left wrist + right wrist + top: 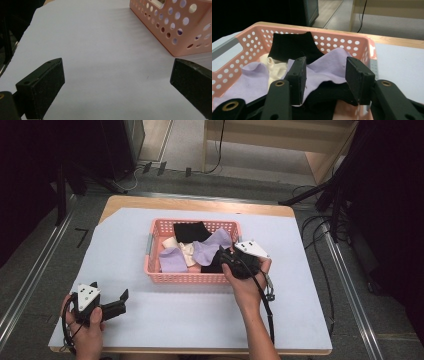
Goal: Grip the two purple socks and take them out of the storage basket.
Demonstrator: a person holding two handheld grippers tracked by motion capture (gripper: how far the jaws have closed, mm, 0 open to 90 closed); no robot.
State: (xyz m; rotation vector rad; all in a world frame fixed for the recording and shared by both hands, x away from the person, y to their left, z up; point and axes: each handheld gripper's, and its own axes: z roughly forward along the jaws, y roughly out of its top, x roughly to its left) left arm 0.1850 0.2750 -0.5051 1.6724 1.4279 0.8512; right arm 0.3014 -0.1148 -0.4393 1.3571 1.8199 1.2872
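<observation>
Pink plastic basket (187, 278) sits mid-table on the white sheet (200, 315), its walls perforated with round holes. Inside it I note several cloths: a black one (190, 231) against the far wall, a cream one (181, 249) near the middle, a lilac one (172, 260) at the near left, and a second lilac cloth (214, 246) draped over dark fabric (329, 93) at the near right.

My right gripper (325, 75) is over the basket's near right corner, jaws parted to a moderate gap. They straddle a raised fold of the second lilac cloth, one pad against its left edge; whether the other pad touches it I cannot tell. Nothing is pinched. My right hand (245, 280) holds the tool at the basket rim.

My left gripper (117, 302) rests on the sheet at the near left, well apart from the basket, jaws spread wide with bare sheet between them. In the left gripper view the basket corner (175, 27) lies ahead and to the right. My left hand (85, 325) grips the body.
</observation>
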